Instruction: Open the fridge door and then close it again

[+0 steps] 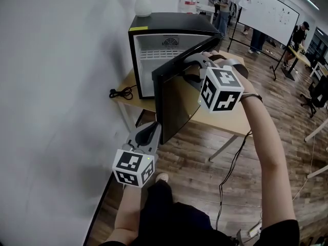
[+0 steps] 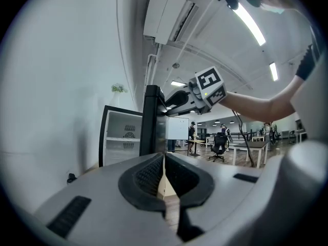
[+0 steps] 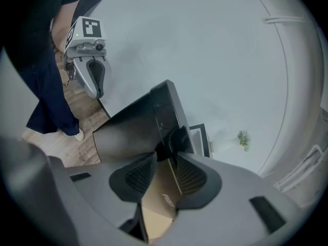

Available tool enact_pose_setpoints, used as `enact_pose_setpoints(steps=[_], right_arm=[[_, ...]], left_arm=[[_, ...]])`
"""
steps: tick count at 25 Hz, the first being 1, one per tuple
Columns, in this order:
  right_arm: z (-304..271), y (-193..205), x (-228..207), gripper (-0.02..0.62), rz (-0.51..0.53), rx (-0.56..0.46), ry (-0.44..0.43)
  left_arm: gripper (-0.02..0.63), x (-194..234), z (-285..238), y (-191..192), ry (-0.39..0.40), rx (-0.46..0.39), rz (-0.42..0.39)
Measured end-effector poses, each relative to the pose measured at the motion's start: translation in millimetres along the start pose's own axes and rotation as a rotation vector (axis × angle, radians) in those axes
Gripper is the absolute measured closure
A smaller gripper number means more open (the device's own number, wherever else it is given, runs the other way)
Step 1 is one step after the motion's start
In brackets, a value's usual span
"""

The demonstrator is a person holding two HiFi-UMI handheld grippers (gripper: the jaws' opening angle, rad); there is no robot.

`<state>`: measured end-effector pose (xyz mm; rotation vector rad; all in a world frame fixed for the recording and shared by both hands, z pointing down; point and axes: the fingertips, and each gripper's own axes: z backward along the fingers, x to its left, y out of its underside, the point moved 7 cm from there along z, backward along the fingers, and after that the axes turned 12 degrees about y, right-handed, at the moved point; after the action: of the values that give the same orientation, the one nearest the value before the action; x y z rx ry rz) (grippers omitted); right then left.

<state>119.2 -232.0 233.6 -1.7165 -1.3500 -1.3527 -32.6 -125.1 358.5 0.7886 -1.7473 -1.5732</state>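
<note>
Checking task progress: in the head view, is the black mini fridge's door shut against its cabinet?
No, the glossy black fridge door stands swung wide open, exposing the fridge's white interior.

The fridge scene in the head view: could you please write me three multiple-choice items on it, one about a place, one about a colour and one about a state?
1. Where does the white vase stand?
A. On the floor
B. On top of the fridge
C. Inside the fridge
2. What colour is the fridge's outer casing?
A. Black
B. White
C. Red
3. How is the fridge door?
A. Fully shut
B. Lifted off and on the floor
C. Swung open
Key: 1 B, the vase sits on the fridge's top; 2 A, top and door are black; 3 C, the white inside with its shelf is exposed.
</note>
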Motion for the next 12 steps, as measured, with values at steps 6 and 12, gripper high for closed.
enact_pose_setpoints(steps=[6,12], right_arm=[[21,8,5,0.499,0.024,0.022,-0.015],[37,17,11,0.497,0.049,0.054,-0.018]], left_arm=[[0.594,-28,2,1,0.037,-0.001,-0.005],[0.594,-47,2,3,0.074,0.003,0.001]])
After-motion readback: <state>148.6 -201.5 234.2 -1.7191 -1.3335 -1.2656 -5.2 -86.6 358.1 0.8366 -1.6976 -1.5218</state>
